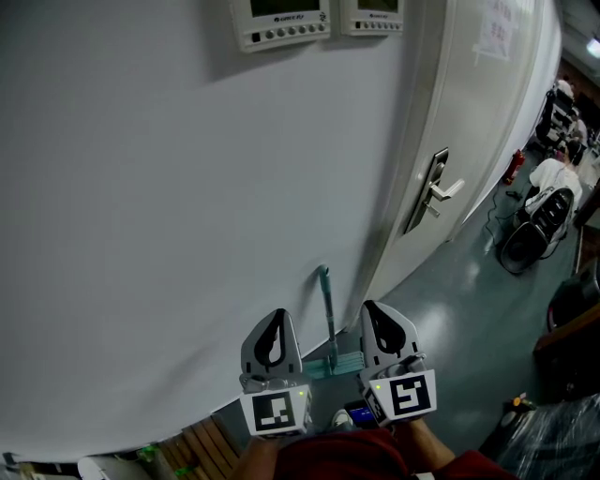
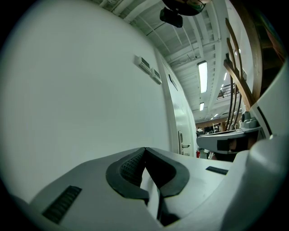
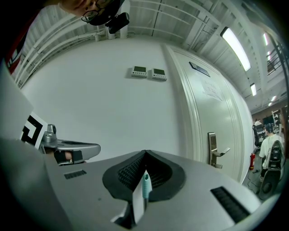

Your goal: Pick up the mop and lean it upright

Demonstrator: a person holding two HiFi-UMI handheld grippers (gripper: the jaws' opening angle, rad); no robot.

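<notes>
The mop stands upright against the white wall [image 1: 169, 206]. Its teal handle [image 1: 327, 309] rises from the mop head [image 1: 339, 363] on the floor. My left gripper [image 1: 277, 317] is just left of the handle and my right gripper [image 1: 369, 306] just right of it; neither touches the mop. Both point at the wall with jaws shut and nothing between the pads. In the right gripper view the handle's teal top [image 3: 145, 184] shows through the gap behind the closed tips [image 3: 145, 152], with the left gripper [image 3: 72, 151] beside. The left gripper view shows its closed tips [image 2: 145, 149] and bare wall.
A white door [image 1: 469, 112] with a lever handle [image 1: 439, 193] is right of the mop. Two control panels [image 1: 281, 21] hang high on the wall. A red fire extinguisher [image 1: 513, 167] and a seated person [image 1: 551, 180] are far right. Wooden slats [image 1: 199, 444] lie bottom left.
</notes>
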